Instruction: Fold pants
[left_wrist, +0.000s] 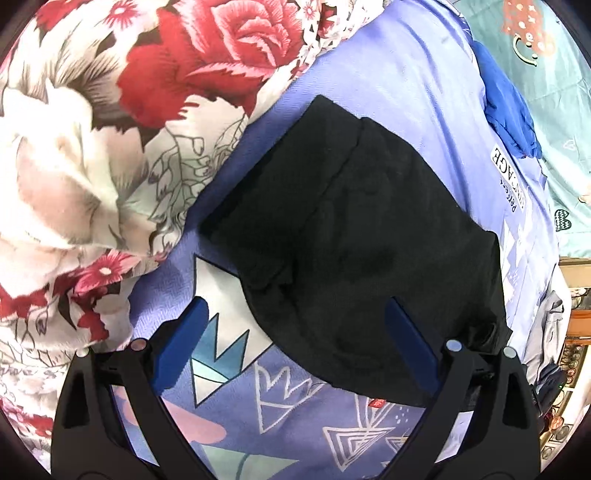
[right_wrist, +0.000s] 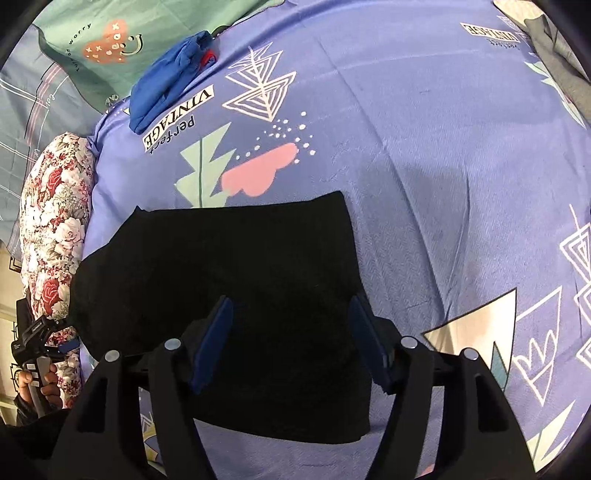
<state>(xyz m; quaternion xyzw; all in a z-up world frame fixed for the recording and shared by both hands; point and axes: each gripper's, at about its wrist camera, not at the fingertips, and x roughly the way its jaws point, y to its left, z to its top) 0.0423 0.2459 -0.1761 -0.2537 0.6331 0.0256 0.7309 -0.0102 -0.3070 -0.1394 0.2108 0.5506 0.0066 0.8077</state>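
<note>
Lavender bedding printed with white line-drawn triangles, mint leaves and a pink blot covered the bed under both pairs of tongs. Nearest the right-wrist camera, the right tongs stood apart over the black pants, blue pads on either side of the cloth and clear of it, nothing gripped. The pants lay folded into a compact dark rectangle flat on the sheet. From the left wrist, the left tongs were spread wide above the near edge of the same pants, empty as well. At the lower left of the right view a hand held the other gripper's handle beside a floral pillow. Beyond the pants, a black label on the sheet read "VINTAGE" with "perfect" beneath it, and a crumpled blue garment rested just past it. Farthest off, a teal pillowcase bore a smiling heart and writing ending in "worry". A rose-patterned blanket filled the left view's upper left.
</note>
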